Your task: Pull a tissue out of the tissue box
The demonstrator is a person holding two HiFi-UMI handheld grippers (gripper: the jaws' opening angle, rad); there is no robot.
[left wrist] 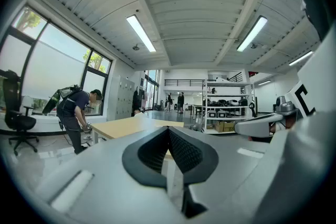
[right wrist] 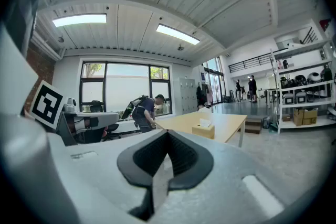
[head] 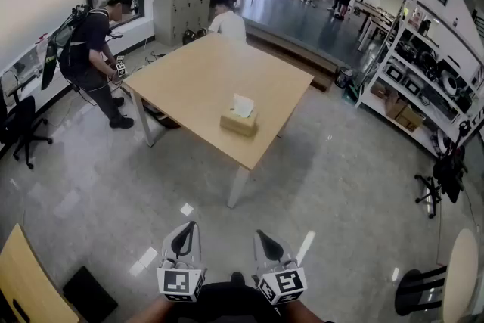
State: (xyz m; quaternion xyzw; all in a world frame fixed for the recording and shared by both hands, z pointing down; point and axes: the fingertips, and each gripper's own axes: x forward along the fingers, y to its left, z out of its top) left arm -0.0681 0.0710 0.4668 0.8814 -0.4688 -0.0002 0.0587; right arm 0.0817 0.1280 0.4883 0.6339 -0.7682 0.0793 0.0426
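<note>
A tan tissue box (head: 239, 122) stands near the front edge of a light wooden table (head: 197, 83), with a white tissue (head: 243, 105) sticking up from its top. In the right gripper view the tissue box (right wrist: 203, 130) shows small and far off on the table (right wrist: 226, 123). My left gripper (head: 183, 231) and right gripper (head: 266, 238) hang side by side low in the head view, well short of the table, over the floor. Both are shut with nothing between the jaws. In the left gripper view the left gripper (left wrist: 169, 131) hides the box; only the table (left wrist: 128, 126) shows.
A person with a backpack (head: 94, 53) stands at the table's left end, another person (head: 227, 20) sits at its far side. Metal shelves (head: 423, 79) line the right. An office chair (head: 19, 125) stands at left, a stool (head: 431, 189) at right. Grey floor lies between me and the table.
</note>
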